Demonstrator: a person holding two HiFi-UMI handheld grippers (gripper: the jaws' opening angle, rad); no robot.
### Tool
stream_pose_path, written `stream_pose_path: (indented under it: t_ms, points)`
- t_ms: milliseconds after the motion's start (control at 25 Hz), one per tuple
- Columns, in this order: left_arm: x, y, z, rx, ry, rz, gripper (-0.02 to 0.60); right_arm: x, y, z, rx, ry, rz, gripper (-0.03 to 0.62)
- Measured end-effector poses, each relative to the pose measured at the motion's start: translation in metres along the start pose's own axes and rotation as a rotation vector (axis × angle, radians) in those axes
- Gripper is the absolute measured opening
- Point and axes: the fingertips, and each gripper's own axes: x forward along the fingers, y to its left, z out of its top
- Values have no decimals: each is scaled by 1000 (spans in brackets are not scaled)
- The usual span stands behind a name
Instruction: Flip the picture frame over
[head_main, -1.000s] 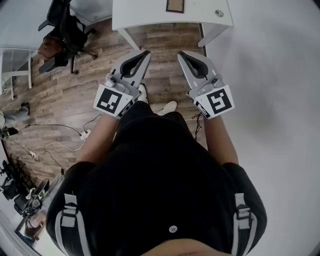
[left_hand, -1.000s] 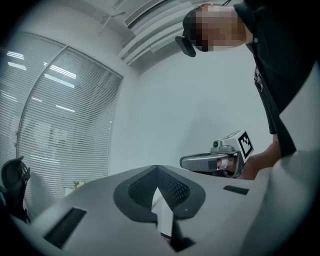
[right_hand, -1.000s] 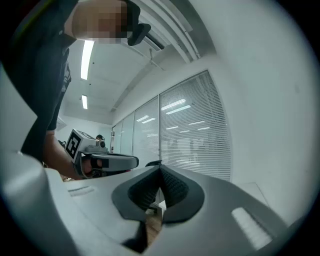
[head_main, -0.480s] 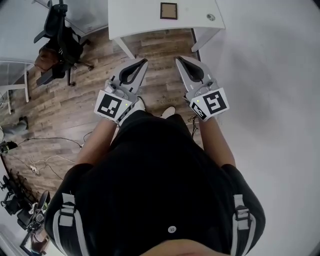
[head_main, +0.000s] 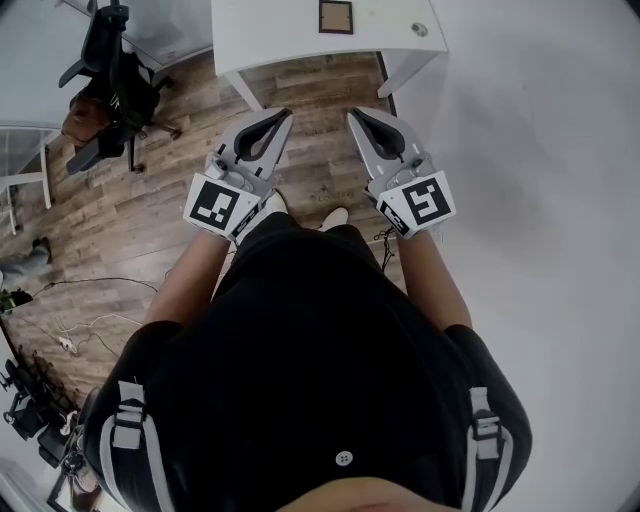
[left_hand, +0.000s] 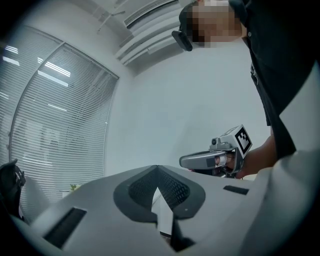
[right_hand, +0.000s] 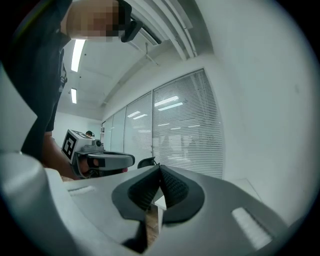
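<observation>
Fingertips of the left gripper (head_main: 287, 113) are seen pressed together in its own view, with nothing caught between them, and the same is shown for the right gripper (head_main: 351, 113), whose pads meet at the tip and enclose no object. Both grippers are held level, side by side and apart, in front of the person's black-clad body, each with its marker cube turned up toward the head camera. The picture frame (head_main: 336, 17) is found lying flat on the white table (head_main: 265, 35), beyond both grippers and touched by neither; a brown panel inside a darker border is turned up. A small round object (head_main: 419, 30) is set near the table's right end, apart from the frame. An office chair (head_main: 112, 75) is placed on the wooden floor (head_main: 310, 90) to the left of the table.
</observation>
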Motion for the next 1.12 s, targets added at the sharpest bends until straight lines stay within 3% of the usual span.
stream_pose_path:
  t_ms: [200,280,560,1000,1120]
  points:
    - [-2,7,4,3,-9,-11,2,4,1,4,-17,1,-23,15]
    - [-3,8,2,-4,0,-12,2,5,2,4,-15,1,-22,83]
    - [-14,14,0,-2,-5,-3,2,9,14,1,-18,5,-30,193]
    - [-32,30,-6,28,6,-14,2,31,26,-2,-2,6,-72,354]
    - [-39,42,-8,19,20,-16,2,43,31,-4,-2,18,-78,370]
